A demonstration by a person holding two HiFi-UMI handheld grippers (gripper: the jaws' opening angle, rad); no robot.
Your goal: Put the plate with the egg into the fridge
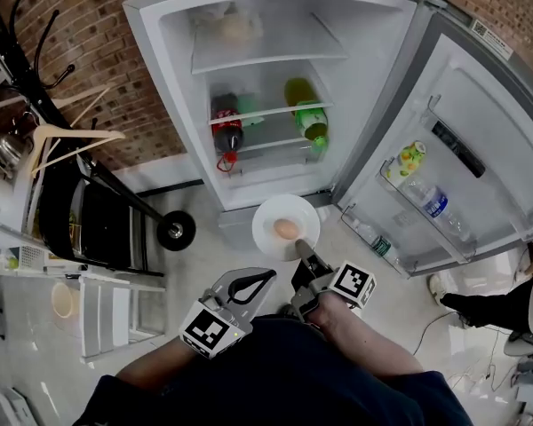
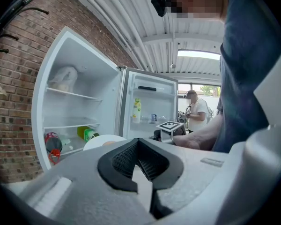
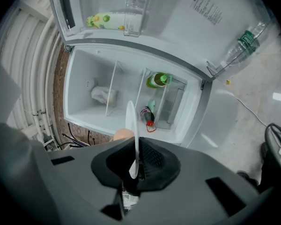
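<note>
A white plate carrying a brown egg hangs just in front of the open fridge, below its lowest shelf. My right gripper is shut on the plate's near rim. In the right gripper view the plate stands edge-on between the pads, with the egg on its left side. My left gripper sits left of the right one, shut with nothing in it; its view shows its tips meeting, and the plate beyond.
The fridge shelves hold a cola bottle, green bottles and a pale bag. The open door at right carries bottles. A black rack and wooden hangers stand left. A person is at far right.
</note>
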